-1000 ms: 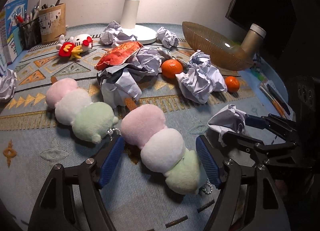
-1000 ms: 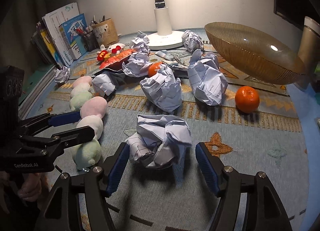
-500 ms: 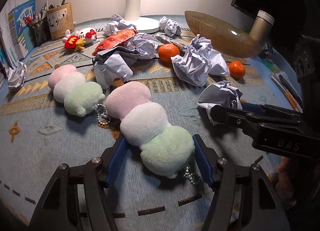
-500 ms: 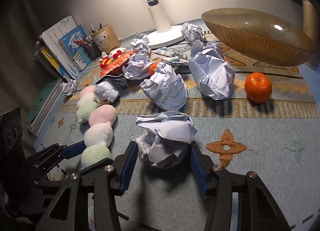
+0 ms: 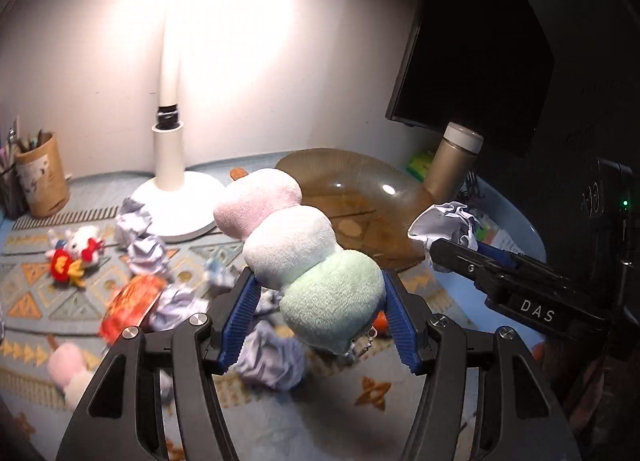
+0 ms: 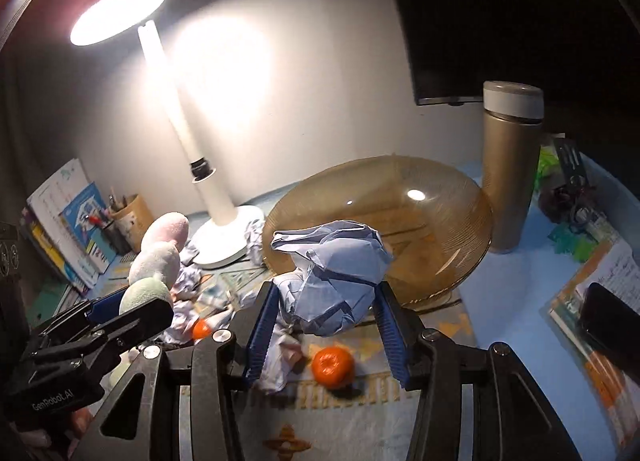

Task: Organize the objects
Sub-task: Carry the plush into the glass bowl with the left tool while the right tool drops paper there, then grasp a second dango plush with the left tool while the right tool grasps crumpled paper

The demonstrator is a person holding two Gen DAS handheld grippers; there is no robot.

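Lamp-lit desk [image 5: 80,313], cluttered | left gripper [image 5: 316,317] clamped on dango plush [image 5: 296,245], lifted clear for sorting | right gripper [image 6: 324,325] clamped on crumpled paper [image 6: 332,273], bowl [image 6: 440,213] at 1 o'clock

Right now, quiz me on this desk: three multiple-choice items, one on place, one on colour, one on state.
1. Where is the flask?
A. beside the bowl
B. inside the bowl
C. lying on the books

2. Which ball of the plush sits between the left gripper's pads?
A. pink
B. white
C. green

3. The paper ball in the right gripper is
A. flat on the cloth
B. clamped and off the cloth
C. in the bowl

Key: 1 A, it stands upright by the rim. 2 C, the green end is pinched. 3 B, both pads press it above the orange.
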